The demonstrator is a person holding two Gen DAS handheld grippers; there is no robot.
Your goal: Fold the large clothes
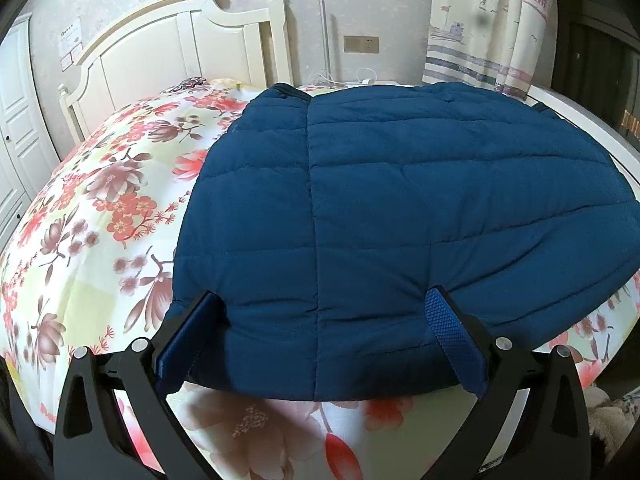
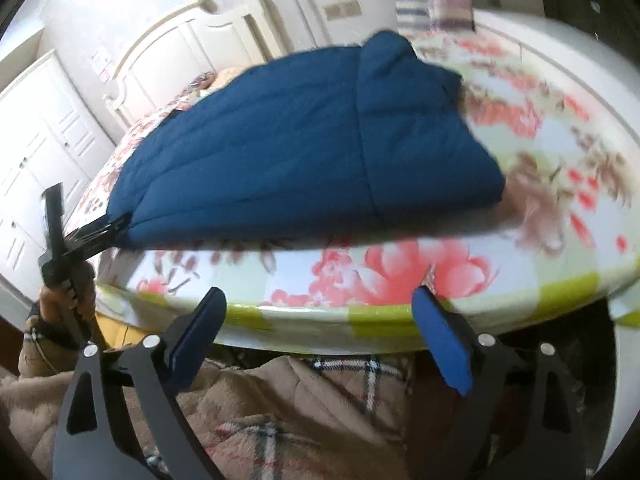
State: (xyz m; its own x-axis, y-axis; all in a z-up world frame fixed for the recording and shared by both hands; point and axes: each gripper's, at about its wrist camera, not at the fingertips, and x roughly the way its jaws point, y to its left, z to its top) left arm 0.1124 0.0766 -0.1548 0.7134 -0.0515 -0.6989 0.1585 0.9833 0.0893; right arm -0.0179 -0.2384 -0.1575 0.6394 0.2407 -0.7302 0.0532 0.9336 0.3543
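On the floral bedspread point(image 1: 100, 208), near its front edge, my blue quilted jacket point(image 1: 400, 200) lies already folded over. My left gripper point(image 1: 324, 300) straddles its near hem, fingers apart; my right gripper point(image 2: 318, 300) hangs open, empty. Probably 1 more fold remains.

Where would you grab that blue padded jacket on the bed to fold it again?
Judging by its pose, take the blue jacket by its near hem, coming from the bed's front edge. The hem lies flat and thick there, with one corner already between the left gripper's open fingers.
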